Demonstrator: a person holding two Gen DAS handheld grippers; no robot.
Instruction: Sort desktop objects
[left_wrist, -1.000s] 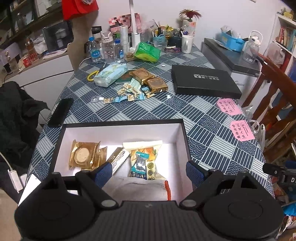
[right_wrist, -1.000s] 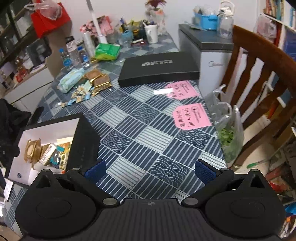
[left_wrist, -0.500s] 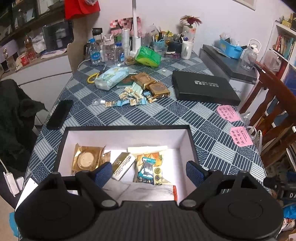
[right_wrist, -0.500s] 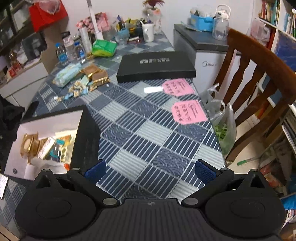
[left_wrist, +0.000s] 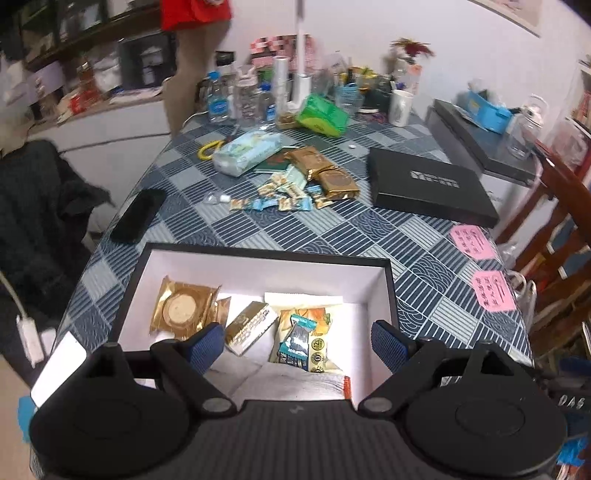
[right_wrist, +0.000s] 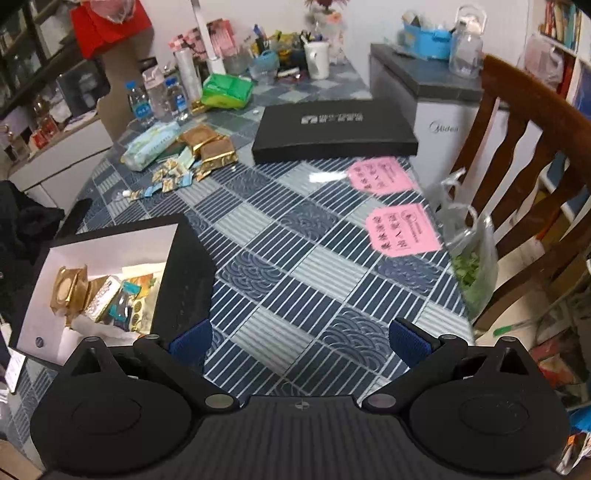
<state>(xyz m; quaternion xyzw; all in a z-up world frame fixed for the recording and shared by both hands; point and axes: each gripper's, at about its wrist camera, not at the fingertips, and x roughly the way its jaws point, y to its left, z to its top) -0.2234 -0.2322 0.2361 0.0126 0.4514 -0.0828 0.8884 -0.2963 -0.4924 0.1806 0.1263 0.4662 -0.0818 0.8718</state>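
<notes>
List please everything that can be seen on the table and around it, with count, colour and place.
open box: one, black outside, white inside, near edge of table
snack packets in box: several, gold, silver, teal, on its floor
loose snack packets: a pile, gold and light blue, mid table
flat lid: one, black, right of the pile
tissue pack: one, pale blue, behind the pile
phone: one, black, left table edge
pink notes: two, right table edge
green pack: one, far end
bottles: several, clear, far end
chair: one, brown wood, right of table
left gripper: open, over the box
right gripper: open, over bare tablecloth
</notes>
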